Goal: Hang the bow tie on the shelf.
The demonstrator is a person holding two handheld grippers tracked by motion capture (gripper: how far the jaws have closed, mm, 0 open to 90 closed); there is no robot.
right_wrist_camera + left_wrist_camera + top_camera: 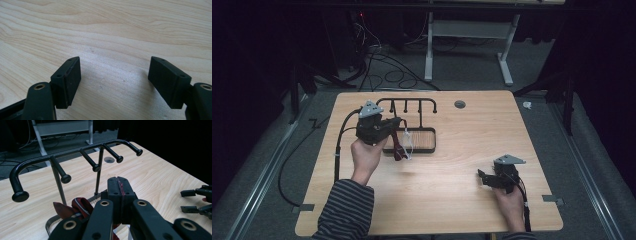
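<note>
A dark room with cables on a grey floor is seen behind a pale wood counter [452, 190]. Toward its far left a black rack [406, 105] with five knobbed pegs is stood over a slatted wooden tray [421, 141].

The left gripper [396, 123] is held above the near left edge of the tray, and its fingers [113, 195] are pressed together on a thin strip of dark red cloth; a sliver of red is seen in the seam between them in the left gripper view. The cloth is judged to be a tie [399, 148], maroon with a pale stripe. It is hung limp from the grip, down over the tray's rim, and something pale is dangled beside it that cannot be made out. In the left gripper view a folded part of the tie [79, 207] is seen bunched below the fingers, under the pegs.

The right gripper [483, 179] is rested low on the near right of the counter, well apart from the rack. Its fingers [68, 79] are spread wide over bare wood, with nothing between them.

The tie is judged to be light, soft and quite without stiffness, so that it will sag and swing from any single hold. The weave is likely smooth and may slip through a weak pinch. It is best taken near a fold or mid-length, where more layers are caught, if it is to be draped over a peg.
</note>
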